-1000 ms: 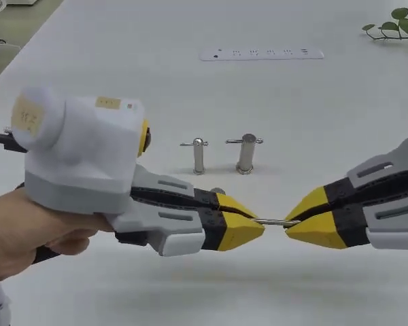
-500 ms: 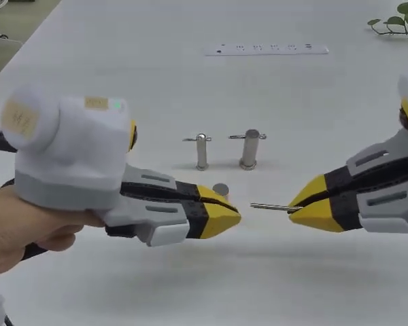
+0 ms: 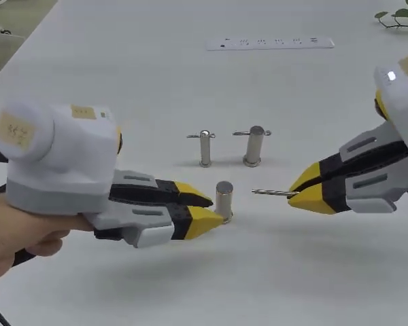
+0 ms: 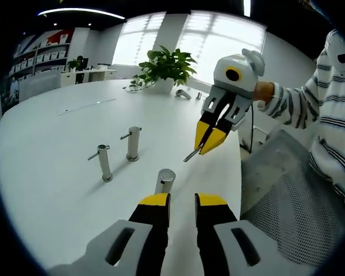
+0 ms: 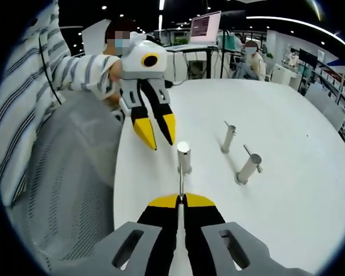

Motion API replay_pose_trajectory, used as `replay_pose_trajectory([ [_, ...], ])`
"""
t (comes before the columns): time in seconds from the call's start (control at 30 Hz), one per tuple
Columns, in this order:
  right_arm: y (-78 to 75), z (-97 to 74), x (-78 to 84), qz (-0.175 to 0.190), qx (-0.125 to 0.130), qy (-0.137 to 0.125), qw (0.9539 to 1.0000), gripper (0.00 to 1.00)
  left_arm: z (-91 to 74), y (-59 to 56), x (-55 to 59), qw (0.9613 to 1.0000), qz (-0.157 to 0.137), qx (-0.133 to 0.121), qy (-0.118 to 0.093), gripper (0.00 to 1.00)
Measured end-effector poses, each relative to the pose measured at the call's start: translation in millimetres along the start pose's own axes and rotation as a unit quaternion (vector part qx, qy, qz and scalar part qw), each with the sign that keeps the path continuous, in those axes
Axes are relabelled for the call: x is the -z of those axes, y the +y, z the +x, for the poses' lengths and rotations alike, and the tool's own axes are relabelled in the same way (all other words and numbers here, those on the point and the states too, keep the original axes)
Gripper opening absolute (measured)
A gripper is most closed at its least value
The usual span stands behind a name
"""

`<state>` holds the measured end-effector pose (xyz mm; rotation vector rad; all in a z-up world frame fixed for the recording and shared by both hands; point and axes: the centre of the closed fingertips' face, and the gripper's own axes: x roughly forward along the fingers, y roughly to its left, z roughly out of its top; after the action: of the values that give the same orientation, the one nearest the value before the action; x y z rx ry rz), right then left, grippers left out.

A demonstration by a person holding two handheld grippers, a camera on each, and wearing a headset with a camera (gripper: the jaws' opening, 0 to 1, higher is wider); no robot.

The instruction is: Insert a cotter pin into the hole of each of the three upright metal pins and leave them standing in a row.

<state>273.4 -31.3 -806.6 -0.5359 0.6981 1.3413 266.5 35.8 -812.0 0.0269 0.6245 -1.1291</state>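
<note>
While the right gripper [image 3: 300, 192] is clamped shut on one end of a thin steel cotter pin [image 3: 272, 193], that pin's long axis lies about level. Its free end points across toward the upper part of the bare metal pin [image 3: 224, 199], near it but apart. The bare metal pin is a short, smooth, shiny cylinder with a flat top, upright on the plain white worktop [image 3: 122, 61]. The left gripper [image 3: 214, 207] has its yellow-tipped jaws parted a little and holds nothing; its tips are just beside the bare pin's base, and I cannot tell if they touch. Farther back, a slimmer metal pin [image 3: 205, 148] and a thicker metal pin [image 3: 253, 145] stand upright side by side, each with a cotter pin set level through it near the top. A long white power strip [image 3: 269, 43] lies flat at the far side.
</note>
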Motion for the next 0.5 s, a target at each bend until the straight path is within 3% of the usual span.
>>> replay_pose_trajectory([
  [0.2, -0.8, 8.2, -1.6, -0.003, -0.006, 0.009, 0.9999, 0.03, 9.5, 11.6, 4.6, 0.9995, 0.013, -0.029, 0.001, 0.27],
  [0.33, -2.4, 12.7, -3.5, -0.008, -0.009, 0.011, 0.9999, 0.03, 17.8, 19.5, 6.3, 0.9987, 0.016, -0.048, 0.004, 0.27],
  [0.5, -4.2, 17.6, -1.3, -0.012, -0.015, 0.014, 0.9997, 0.03, 24.9, 21.7, 5.0, 0.9986, 0.010, -0.051, -0.004, 0.27],
])
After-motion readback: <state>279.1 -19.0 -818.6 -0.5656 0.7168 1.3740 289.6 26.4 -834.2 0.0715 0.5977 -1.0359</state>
